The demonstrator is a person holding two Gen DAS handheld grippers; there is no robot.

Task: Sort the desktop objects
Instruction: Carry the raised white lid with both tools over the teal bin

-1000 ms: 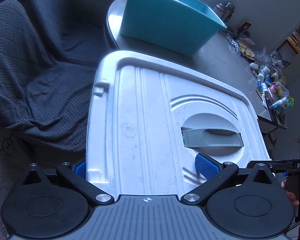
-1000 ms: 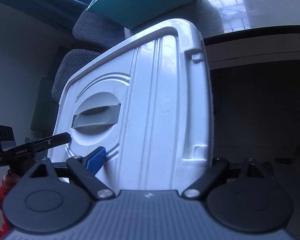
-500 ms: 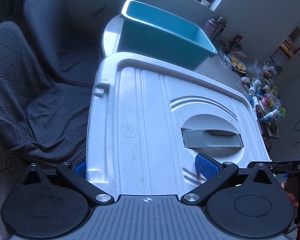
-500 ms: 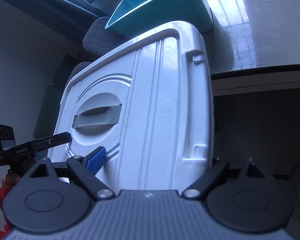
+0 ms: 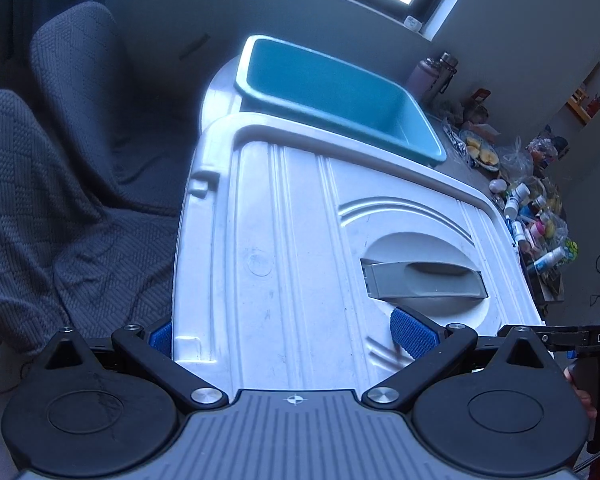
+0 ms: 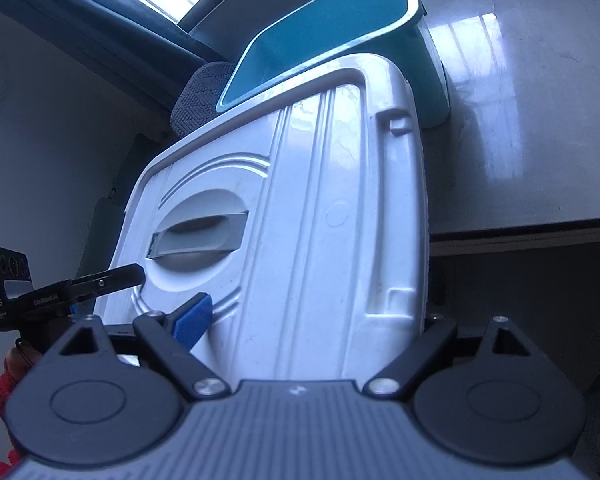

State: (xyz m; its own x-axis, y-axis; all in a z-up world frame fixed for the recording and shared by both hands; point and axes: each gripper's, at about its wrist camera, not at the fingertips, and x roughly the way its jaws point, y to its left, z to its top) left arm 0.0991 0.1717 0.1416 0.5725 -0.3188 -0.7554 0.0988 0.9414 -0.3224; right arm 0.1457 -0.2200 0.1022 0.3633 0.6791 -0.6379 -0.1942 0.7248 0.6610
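A large white lid (image 5: 292,240) with a grey recessed handle (image 5: 420,280) fills both views, held tilted in the air. My left gripper (image 5: 286,338) is shut on its near edge, one blue pad (image 5: 410,336) on top beside the handle and the other at the lid's left rim. My right gripper (image 6: 312,320) is shut on the same lid (image 6: 300,220), its blue pad (image 6: 192,318) pressed below the handle (image 6: 200,238); its other finger is hidden behind the rim. Beyond the lid an empty teal bin (image 5: 340,84) stands on the table (image 6: 520,100).
Two chairs under dark grey knitted covers (image 5: 60,200) stand left of the table. Bottles, bags and a plate of food (image 5: 532,208) crowd the table's far right end, with a flask (image 5: 432,76) near the wall. The table edge (image 6: 520,232) runs right of the lid.
Both grippers have risen with the lid. The teal bin now appears lower, and its empty inside and more of the tabletop have come into view.
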